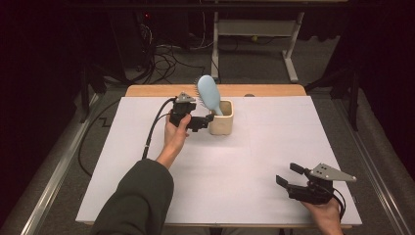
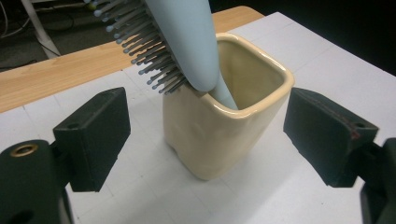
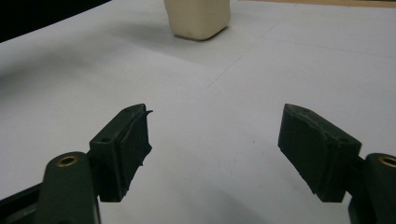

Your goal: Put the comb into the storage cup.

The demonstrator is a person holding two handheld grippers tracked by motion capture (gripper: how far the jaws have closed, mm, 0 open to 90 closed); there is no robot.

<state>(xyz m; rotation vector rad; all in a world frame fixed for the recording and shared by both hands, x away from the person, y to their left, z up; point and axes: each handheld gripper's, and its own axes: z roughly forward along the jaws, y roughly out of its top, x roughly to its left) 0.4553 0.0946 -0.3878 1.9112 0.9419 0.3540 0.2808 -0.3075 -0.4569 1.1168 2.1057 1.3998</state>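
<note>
1. While the left tongs [image 1: 208, 119] sit at the cream cup [image 1: 221, 117], jaws apart, one each side of it in the left gripper view, nothing is clamped; contact with the cup walls can't be told.
2. Cup [image 2: 219, 126] stands upright on the white surface [image 1: 244, 161], far-centre, near the bare wood strip at the far edge.
3. Blue hairbrush [image 1: 208, 93] stands handle-down in the cup, head sticking up and leaning left and far; bristles [image 2: 149, 56] face the left tongs' side.
4. Right tongs [image 1: 288, 176] are near-right, well apart from the cup, jaws apart, empty, low over the surface; right gripper view shows the cup base [image 3: 200, 18] far off.
5. Judged step: left tongs either about to close on the cup or just let go; can't say which.
6. Risks:
 - brush is top-heavy and leaning, so a nudge on the cup may tip both leftward.
 - glazed, rounded walls: a squeeze off-centre could make the cup twist or slip out.
 - jaws closing too high may catch the bristles and lever the brush out.
 - lifting fast may swing the brush head and topple it.
 - right tongs are too far off to steady anything.
</note>
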